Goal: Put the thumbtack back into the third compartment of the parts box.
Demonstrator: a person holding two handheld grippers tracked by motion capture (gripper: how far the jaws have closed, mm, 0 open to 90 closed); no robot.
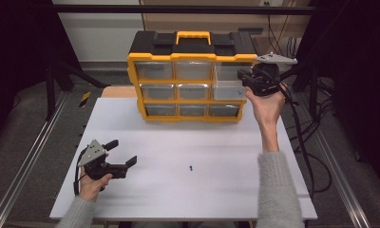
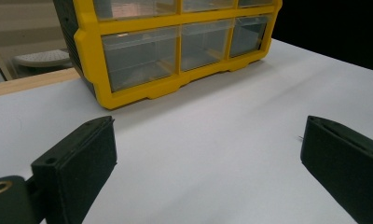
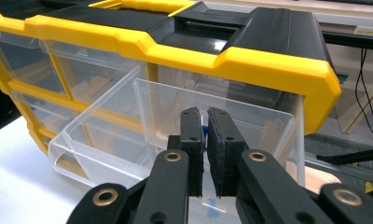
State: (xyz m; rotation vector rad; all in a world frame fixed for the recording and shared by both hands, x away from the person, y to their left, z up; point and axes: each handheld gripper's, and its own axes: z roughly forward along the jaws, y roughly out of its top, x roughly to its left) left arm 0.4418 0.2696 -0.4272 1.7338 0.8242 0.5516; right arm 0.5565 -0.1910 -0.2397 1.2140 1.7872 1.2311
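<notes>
The right gripper [image 3: 203, 140] hangs over the pulled-out drawer [image 3: 105, 140] at the cabinet's [image 1: 193, 78] three o'clock side, jaws pinched on a small blue piece [image 3: 203, 140]; it looks like a screw, though little of it shows. A second small piece [image 1: 191, 167] lies on the table [image 1: 178, 194] at six o'clock from the cabinet. The left gripper [image 1: 121, 154] rests at eight o'clock, jaws wide and empty. I judge one piece nearly dropped in, with the other and closing the drawer left.
</notes>
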